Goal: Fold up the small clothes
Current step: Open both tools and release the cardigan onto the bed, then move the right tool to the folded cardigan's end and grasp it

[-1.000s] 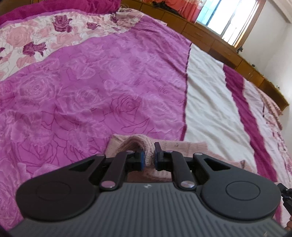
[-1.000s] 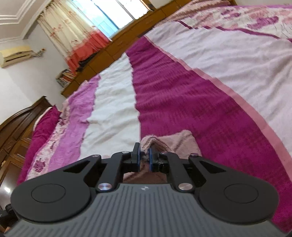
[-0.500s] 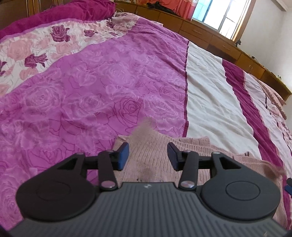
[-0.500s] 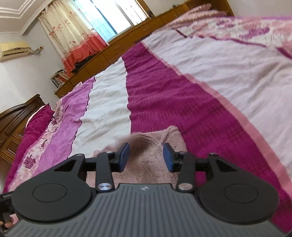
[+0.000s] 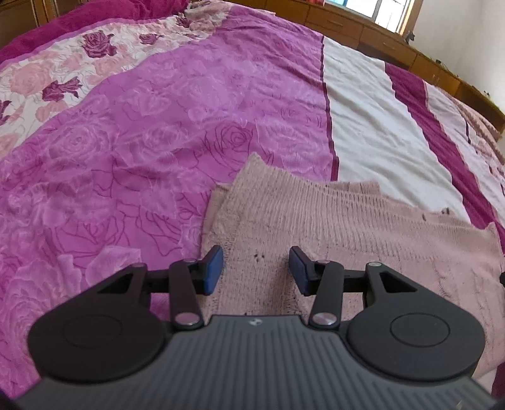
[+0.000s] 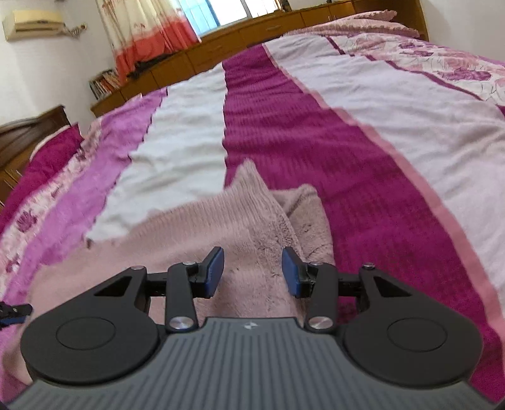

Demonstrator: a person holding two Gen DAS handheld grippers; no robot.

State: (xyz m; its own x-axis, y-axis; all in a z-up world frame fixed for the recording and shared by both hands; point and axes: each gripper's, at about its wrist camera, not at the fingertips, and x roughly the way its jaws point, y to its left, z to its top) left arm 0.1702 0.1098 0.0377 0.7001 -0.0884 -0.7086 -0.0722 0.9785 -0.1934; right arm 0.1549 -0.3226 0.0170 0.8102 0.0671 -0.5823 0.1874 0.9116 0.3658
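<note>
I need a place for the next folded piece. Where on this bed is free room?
Free: the white stripe of the bedspread and the magenta stripe beside it, both beyond the pink knitted garment. Crowded: the near edge, where the garment lies under the open left gripper and right gripper.

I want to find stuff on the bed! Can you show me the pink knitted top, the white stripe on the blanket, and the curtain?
pink knitted top [image 5: 331, 227]: left wrist view, its ribbed middle.
white stripe [image 6: 176, 151]: right wrist view, middle of the stripe.
curtain [image 6: 148, 28]: right wrist view, lower part, cream above the orange hem.
</note>
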